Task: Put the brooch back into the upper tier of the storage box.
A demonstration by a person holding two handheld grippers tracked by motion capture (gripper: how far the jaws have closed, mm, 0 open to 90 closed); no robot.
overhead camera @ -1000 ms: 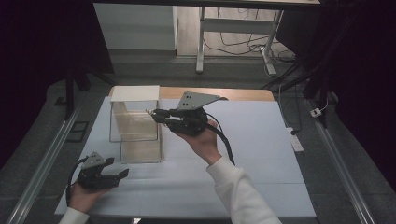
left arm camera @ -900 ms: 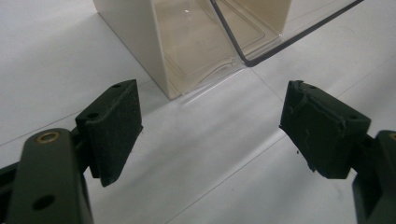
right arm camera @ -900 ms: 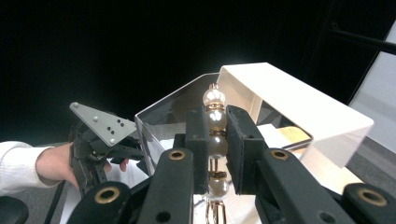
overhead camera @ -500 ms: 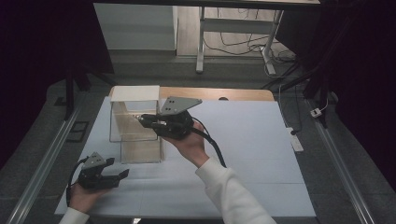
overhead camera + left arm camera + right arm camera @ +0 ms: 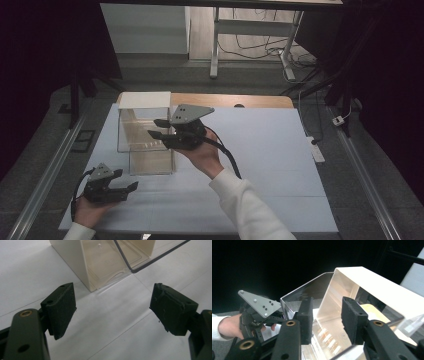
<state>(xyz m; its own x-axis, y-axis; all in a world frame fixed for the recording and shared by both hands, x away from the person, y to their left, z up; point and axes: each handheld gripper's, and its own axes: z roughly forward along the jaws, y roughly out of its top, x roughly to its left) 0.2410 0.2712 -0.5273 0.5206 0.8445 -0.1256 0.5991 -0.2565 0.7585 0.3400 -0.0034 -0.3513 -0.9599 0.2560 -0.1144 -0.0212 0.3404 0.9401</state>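
Observation:
A clear plastic box with a white top stands on the left half of the table; its clear flap lies open on the sheet in front. My right gripper hovers at the box's right side, pointing left over it. Its jaws have just been opening, and in the right gripper view they stand apart with nothing pressed between them; the box's cream inner wall shows beyond. My left gripper rests near the front left edge, open and empty, facing the box's corner.
A white sheet covers the table, with a wooden strip along the back. Metal rails run along both sides. A small white block lies at the right edge. Table legs and cables stand beyond.
The right gripper has shifted left and slightly down towards the box, and its jaws have gone from shut to apart. The left gripper has stayed put.

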